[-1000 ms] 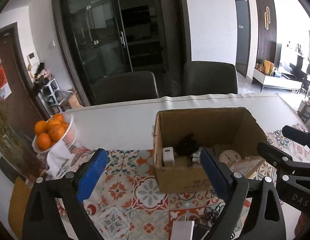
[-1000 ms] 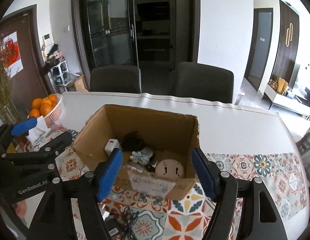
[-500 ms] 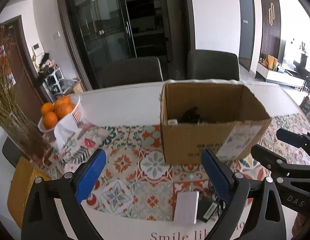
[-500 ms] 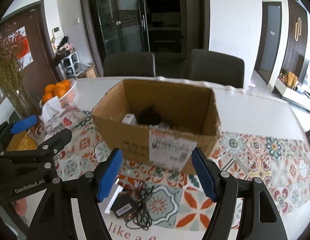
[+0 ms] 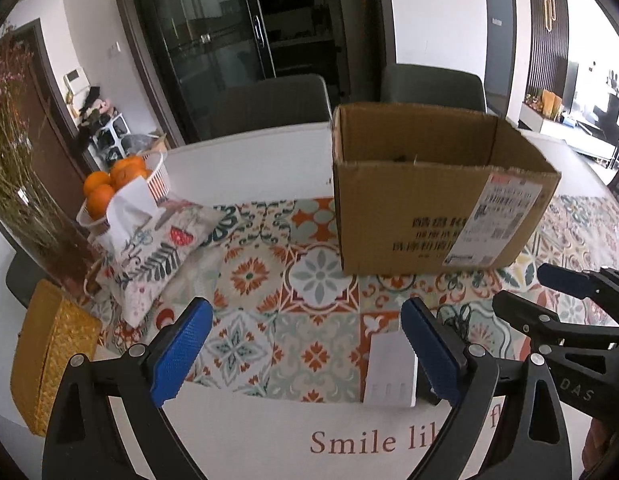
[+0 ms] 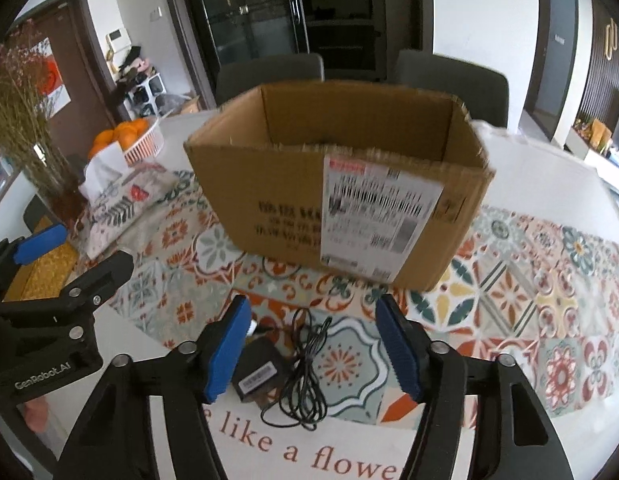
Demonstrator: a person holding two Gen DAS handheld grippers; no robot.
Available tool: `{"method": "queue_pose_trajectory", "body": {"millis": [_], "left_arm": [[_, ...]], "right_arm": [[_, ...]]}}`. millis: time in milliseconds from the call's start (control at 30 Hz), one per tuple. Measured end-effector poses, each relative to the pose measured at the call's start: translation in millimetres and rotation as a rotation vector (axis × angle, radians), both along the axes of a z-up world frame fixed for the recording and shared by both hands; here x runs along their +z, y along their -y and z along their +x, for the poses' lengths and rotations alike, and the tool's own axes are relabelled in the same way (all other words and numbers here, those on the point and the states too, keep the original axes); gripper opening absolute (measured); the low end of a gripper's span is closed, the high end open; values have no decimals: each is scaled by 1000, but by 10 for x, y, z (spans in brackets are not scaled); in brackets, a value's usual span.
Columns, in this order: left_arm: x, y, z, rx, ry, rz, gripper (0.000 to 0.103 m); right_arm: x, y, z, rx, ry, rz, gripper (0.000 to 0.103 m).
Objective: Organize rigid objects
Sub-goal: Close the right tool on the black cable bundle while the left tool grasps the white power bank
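Observation:
An open cardboard box (image 5: 429, 192) (image 6: 337, 184) stands on the patterned table runner; its inside is hidden from this low angle. In front of it lie a flat white block (image 5: 391, 372) and a black adapter (image 6: 257, 372) with a coiled black cable (image 6: 305, 368). My left gripper (image 5: 305, 320) is open over the runner, the white block just inside its right finger. My right gripper (image 6: 313, 316) hovers over the adapter and cable with its jaws closing; the pads touch nothing. Each gripper shows in the other's view: right gripper (image 5: 569, 308), left gripper (image 6: 69, 256).
A basket of oranges (image 5: 121, 184), a printed tissue pouch (image 5: 157, 248), a vase of dried stems (image 5: 25, 200) and a yellow woven box (image 5: 49, 360) crowd the table's left side. Two dark chairs (image 6: 449, 80) stand behind the table. The near table edge is close.
Both grippers sank toward the table and tipped less steeply, so the box's contents dropped out of sight. The adapter, cable and white block came into view. The right jaws narrowed.

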State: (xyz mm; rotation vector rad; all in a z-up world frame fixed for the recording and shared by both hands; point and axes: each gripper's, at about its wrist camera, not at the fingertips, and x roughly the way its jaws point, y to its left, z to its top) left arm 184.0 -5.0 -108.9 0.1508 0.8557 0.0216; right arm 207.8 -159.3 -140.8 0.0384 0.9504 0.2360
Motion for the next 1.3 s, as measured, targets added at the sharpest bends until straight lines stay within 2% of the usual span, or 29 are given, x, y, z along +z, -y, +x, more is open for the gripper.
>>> {"method": "queue_pose_trajectory", "body": {"millis": [433,767,1033,1300], "left_arm": [[-343,-31,27,-5,-74,10,96],[-531,-39,67,3,-118,15,96],[-618,-86,64,17,-141,18,96],[-686,-106,49,20,-170,-3,96]], "right_arm": [[-471,-68,73,3,-116,45,37],[-793,-48,189,-34,-207,92,30],[-985,-128,207,-43,-259,63,29],[-999,-167,190,-33,-244,65,26]]}}
